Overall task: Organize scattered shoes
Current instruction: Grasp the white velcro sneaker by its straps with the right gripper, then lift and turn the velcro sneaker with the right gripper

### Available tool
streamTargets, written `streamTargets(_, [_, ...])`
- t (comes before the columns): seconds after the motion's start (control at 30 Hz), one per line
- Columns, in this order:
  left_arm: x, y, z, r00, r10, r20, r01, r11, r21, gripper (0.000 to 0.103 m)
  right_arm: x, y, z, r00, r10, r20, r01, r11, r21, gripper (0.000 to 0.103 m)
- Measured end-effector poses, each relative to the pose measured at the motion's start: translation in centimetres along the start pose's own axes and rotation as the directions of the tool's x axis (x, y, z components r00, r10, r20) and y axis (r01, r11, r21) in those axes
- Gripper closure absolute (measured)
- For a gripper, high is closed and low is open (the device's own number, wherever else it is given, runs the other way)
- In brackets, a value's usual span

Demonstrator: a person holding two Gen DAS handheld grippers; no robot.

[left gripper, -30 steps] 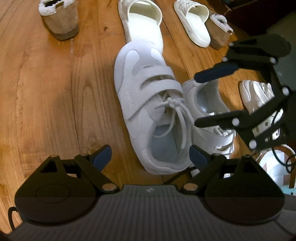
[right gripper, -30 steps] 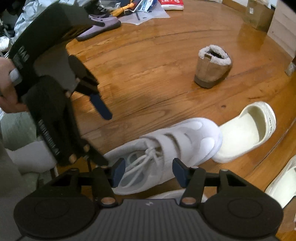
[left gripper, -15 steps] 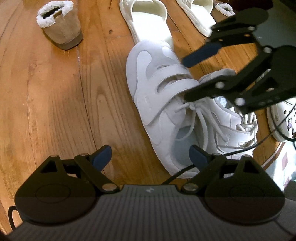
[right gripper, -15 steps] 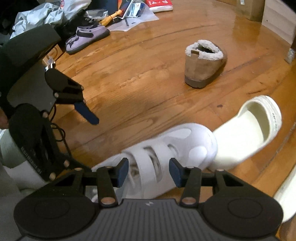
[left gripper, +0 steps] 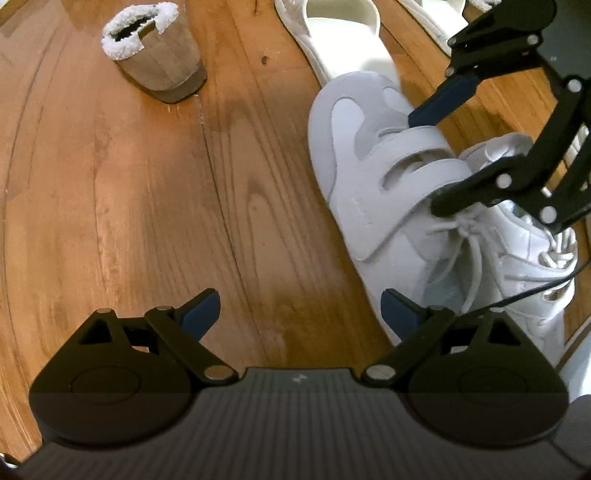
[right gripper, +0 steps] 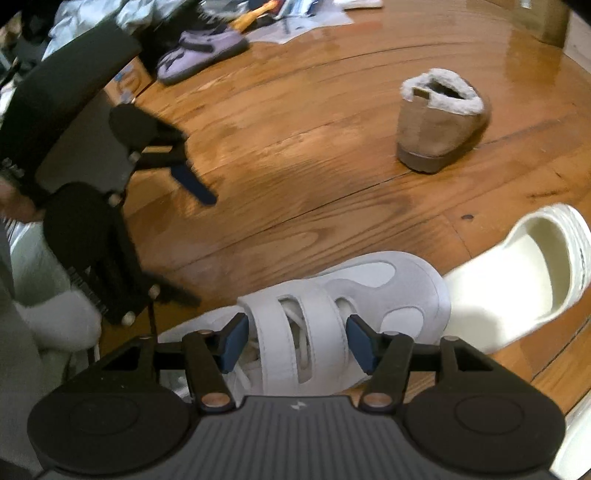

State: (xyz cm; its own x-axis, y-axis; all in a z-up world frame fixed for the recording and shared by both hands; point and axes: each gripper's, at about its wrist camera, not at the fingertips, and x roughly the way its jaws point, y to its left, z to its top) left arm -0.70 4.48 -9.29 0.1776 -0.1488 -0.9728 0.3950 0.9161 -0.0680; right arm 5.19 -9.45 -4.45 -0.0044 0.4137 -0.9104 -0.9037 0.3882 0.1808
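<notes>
Left gripper (left gripper: 299, 310) is spread wide, holding nothing, hovering over bare wood floor (left gripper: 129, 206) with the white strap sneaker (left gripper: 373, 192) off at its 2 o'clock. Right gripper (right gripper: 295, 341) is about half open, pads either side of that sneaker's two straps at 12 o'clock low in its own view; I can't tell if the pads touch yet, nothing is clamped. My read: the step in hand is grabbing this sneaker to pair it. To do it well I'd lower the right tool so the pads bracket the strap block rather than the loose laces, close squarely across the midfoot, lift level, and keep the toe from dragging the cream slide (right gripper: 517, 280) it touches at 2 o'clock. Its mate, the second white sneaker (left gripper: 524, 236), lies just beside it at 3 o'clock in the left view, so a short shift should line them up. Count, left to right: purple slipper (right gripper: 199, 51) one, white sneakers two, tan fleece-lined boot (right gripper: 439, 122) one in full view, cream slides two, the second slide (left gripper: 432, 14) only partly in frame at 1 o'clock
</notes>
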Motion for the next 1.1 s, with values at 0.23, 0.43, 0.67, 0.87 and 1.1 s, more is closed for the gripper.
streamTargets(0.23, [0.5,0.0,-0.1,1.0,-0.006,-0.024,0.006,1.0,-0.001,0.008,1.3,-1.4,0.7,0.997,0.072,-0.015,-0.071,0.997,0.043,0.04])
streamTargets(0.43, [0.2,1.0,0.2,1.0,0.0,-0.019,-0.001,0.999,-0.037,0.008,1.5,-0.3,0.9,1.0,0.014,-0.024,-0.011,0.992,0.125,0.048])
streamTargets(0.67, [-0.4,2.2,0.2,1.0,0.007,-0.004,-0.007,0.997,-0.08,0.008,1.1,-0.1,0.5,0.998,0.02,-0.058,0.005,0.915,0.404,0.06])
streamTargets(0.87, [-0.7,3.7,0.2,1.0,0.016,0.007,-0.016,0.994,-0.11,0.008,1.9,-2.7,-2.3,0.977,0.215,-0.004,-0.153,0.707,0.691,0.063])
streamTargets(1.1, [-0.8,4.3,0.2,1.0,0.018,0.004,-0.017,0.992,-0.128,0.008,2.8,-2.6,-1.3,0.954,0.291,-0.074,-0.204,0.81,0.55,0.06])
